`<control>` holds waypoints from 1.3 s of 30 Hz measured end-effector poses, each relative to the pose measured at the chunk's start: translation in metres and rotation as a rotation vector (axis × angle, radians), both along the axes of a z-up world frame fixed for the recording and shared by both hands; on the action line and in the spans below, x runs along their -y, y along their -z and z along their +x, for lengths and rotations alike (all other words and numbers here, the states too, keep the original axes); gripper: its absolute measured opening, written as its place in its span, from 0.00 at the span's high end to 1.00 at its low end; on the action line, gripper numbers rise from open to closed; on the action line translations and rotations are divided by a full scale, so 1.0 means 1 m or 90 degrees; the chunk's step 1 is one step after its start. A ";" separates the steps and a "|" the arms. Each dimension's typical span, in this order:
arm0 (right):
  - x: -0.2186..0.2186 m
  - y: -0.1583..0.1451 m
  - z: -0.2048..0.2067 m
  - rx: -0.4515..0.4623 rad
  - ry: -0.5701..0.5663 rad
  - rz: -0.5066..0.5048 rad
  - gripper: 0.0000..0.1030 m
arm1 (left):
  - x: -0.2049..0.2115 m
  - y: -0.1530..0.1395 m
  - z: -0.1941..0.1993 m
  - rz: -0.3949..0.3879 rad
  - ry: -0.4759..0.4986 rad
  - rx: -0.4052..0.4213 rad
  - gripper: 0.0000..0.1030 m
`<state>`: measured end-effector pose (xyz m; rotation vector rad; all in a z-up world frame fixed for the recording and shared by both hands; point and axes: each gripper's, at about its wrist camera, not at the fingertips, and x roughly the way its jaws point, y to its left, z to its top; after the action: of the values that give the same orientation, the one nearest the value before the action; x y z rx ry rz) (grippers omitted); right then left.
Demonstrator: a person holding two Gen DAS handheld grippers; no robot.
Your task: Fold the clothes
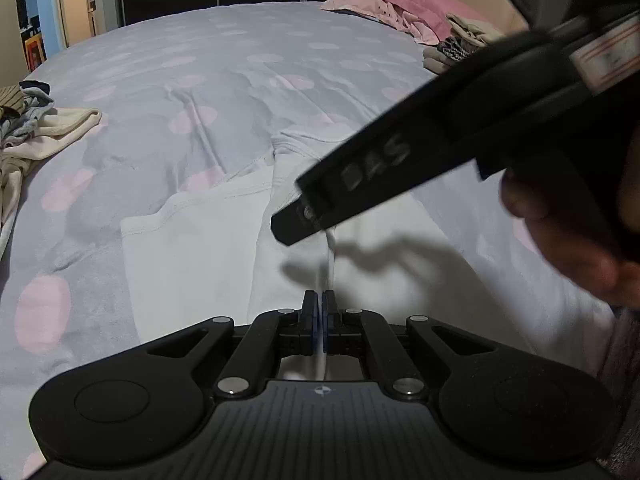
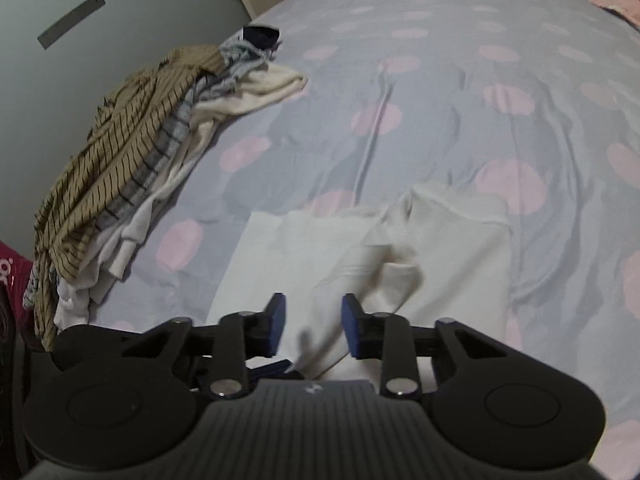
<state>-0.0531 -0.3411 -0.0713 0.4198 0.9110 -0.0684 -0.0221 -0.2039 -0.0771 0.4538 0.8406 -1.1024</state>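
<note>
A heap of unfolded clothes (image 2: 132, 168) lies at the left edge of the bed (image 2: 460, 80), on a grey cover with pink spots. Near the middle, closer to the person, a white garment (image 2: 452, 256) lies partly folded on the cover. The left claw (image 1: 320, 300) is pinched tight on a thin upright fold of that garment. The right claw (image 2: 313, 322) hangs over the garment's near edge, jaws partly open, fabric between the pads but not gripped. Pink pillows (image 1: 404, 0) sit at the far right.
</note>
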 end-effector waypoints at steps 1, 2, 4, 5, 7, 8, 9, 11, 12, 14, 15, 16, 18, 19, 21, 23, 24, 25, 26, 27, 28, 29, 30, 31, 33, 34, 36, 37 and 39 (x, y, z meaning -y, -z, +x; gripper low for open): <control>-0.001 0.004 0.001 -0.006 0.000 -0.005 0.71 | 0.000 0.001 0.000 0.000 0.000 -0.001 1.00; -0.002 0.008 0.002 -0.012 0.000 -0.010 0.75 | -0.001 0.001 0.001 -0.001 -0.001 -0.004 1.00; -0.001 0.017 0.005 -0.032 0.004 -0.019 0.85 | -0.001 0.003 0.002 0.000 -0.001 -0.009 1.00; 0.000 0.022 0.006 -0.043 0.006 -0.023 0.85 | -0.001 0.003 0.002 0.002 -0.001 -0.011 1.00; 0.000 0.028 0.007 -0.056 0.007 -0.029 0.86 | -0.001 0.004 0.002 0.004 0.002 -0.013 1.00; 0.001 0.029 0.007 -0.057 0.005 -0.031 0.87 | -0.001 0.004 0.002 0.006 0.004 -0.015 0.99; 0.000 0.030 0.007 -0.061 0.004 -0.035 0.88 | -0.002 0.002 0.003 0.005 0.004 -0.020 0.99; 0.000 0.029 0.006 -0.068 0.003 -0.040 0.92 | -0.006 -0.003 0.006 0.004 0.001 -0.028 0.96; -0.001 0.029 0.005 -0.072 0.004 -0.042 0.93 | -0.008 -0.005 0.009 0.003 -0.003 -0.032 0.91; -0.001 0.029 0.004 -0.082 0.006 -0.046 0.98 | -0.014 -0.010 0.016 -0.001 -0.017 -0.040 0.83; -0.001 0.029 0.003 -0.085 0.006 -0.048 0.98 | -0.016 -0.012 0.021 0.000 -0.026 -0.040 0.81; -0.001 0.030 0.002 -0.087 0.005 -0.049 0.99 | -0.017 -0.014 0.025 0.000 -0.036 -0.041 0.80; 0.001 0.031 0.000 -0.087 0.009 -0.044 0.99 | -0.021 -0.014 0.034 0.004 -0.062 -0.051 0.75; 0.001 0.031 0.000 -0.089 0.009 -0.043 0.99 | -0.023 -0.012 0.041 0.009 -0.076 -0.067 0.74; 0.001 0.031 -0.001 -0.094 0.011 -0.044 0.99 | -0.024 -0.005 0.053 0.017 -0.093 -0.115 0.73; 0.001 0.031 -0.002 -0.101 0.010 -0.048 1.00 | -0.026 0.002 0.059 0.018 -0.100 -0.168 0.73; 0.000 0.031 -0.003 -0.105 0.010 -0.051 1.00 | -0.025 0.005 0.060 0.019 -0.100 -0.180 0.73; 0.000 0.032 -0.003 -0.109 0.009 -0.053 1.00 | -0.024 0.008 0.060 0.020 -0.100 -0.192 0.73; 0.001 0.033 -0.003 -0.111 0.009 -0.053 1.00 | -0.024 0.009 0.058 0.016 -0.099 -0.190 0.73; 0.001 0.033 -0.004 -0.111 0.010 -0.051 1.00 | -0.023 0.010 0.056 0.013 -0.098 -0.188 0.78; 0.002 0.033 -0.004 -0.111 0.012 -0.048 1.00 | -0.022 0.010 0.055 0.009 -0.097 -0.186 0.87; 0.003 0.033 -0.004 -0.111 0.013 -0.045 1.00 | -0.021 0.008 0.052 0.008 -0.095 -0.171 0.88; 0.003 0.032 -0.004 -0.111 0.013 -0.044 1.00 | -0.020 0.005 0.046 0.007 -0.084 -0.148 0.93; 0.003 0.031 -0.004 -0.113 0.011 -0.046 0.99 | -0.018 0.002 0.041 0.005 -0.073 -0.125 0.96; 0.003 0.026 -0.003 -0.120 0.007 -0.050 0.99 | -0.019 -0.004 0.032 -0.006 -0.050 -0.097 0.96; 0.004 0.023 -0.003 -0.120 0.007 -0.049 0.97 | -0.018 -0.007 0.029 -0.011 -0.039 -0.090 0.96; 0.007 0.014 -0.005 -0.106 0.013 -0.041 0.94 | -0.017 -0.008 0.024 -0.013 -0.024 -0.089 0.96; 0.010 0.009 -0.006 -0.098 0.020 -0.036 0.94 | -0.016 -0.007 0.022 -0.012 -0.020 -0.091 0.97; 0.016 0.000 -0.009 -0.075 0.032 -0.024 0.90 | -0.015 -0.007 0.019 -0.014 -0.017 -0.089 0.97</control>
<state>-0.0626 -0.3567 -0.0717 0.4068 1.0142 -0.1577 -0.0028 -0.1889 -0.0704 0.3489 0.9527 -1.1276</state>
